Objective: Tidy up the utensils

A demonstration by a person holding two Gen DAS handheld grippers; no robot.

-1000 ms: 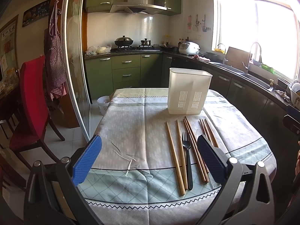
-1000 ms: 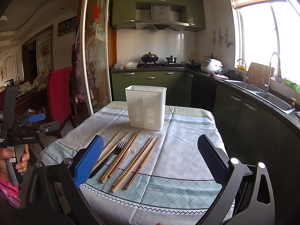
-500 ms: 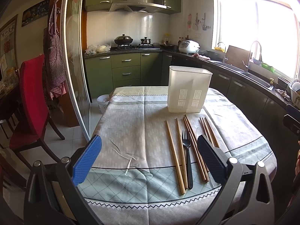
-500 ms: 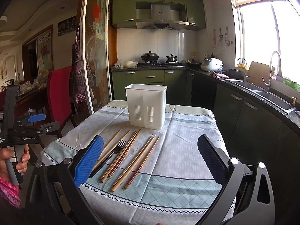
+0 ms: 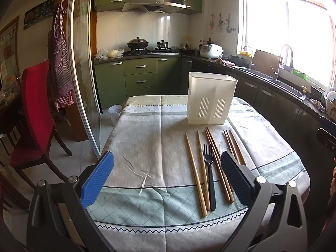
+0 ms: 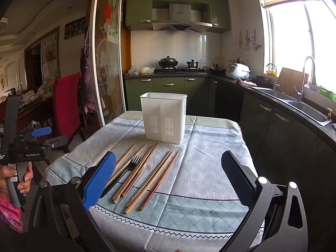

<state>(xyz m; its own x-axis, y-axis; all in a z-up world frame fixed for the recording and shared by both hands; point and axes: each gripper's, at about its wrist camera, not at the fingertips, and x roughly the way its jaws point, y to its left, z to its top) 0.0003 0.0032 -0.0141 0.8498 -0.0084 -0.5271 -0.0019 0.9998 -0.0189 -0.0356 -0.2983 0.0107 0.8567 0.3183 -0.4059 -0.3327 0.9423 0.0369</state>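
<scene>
While both the left hand-held gripper and right hand-held gripper hang spread apart and empty, I judge nothing is sorted yet. Chopsticks and fork lie on the worktop before the white holder; next I must pinch one.

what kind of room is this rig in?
Looks like a home kitchen: gas stove with a wok under a range hood, sink with faucet below the window, and a cloth-covered table holding chopsticks.

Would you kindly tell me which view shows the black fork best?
The left wrist view: the whole black fork lies unobstructed between chopsticks. In the right wrist view, the right claw's blue finger hides its handle end, leaving the tines visible.
</scene>
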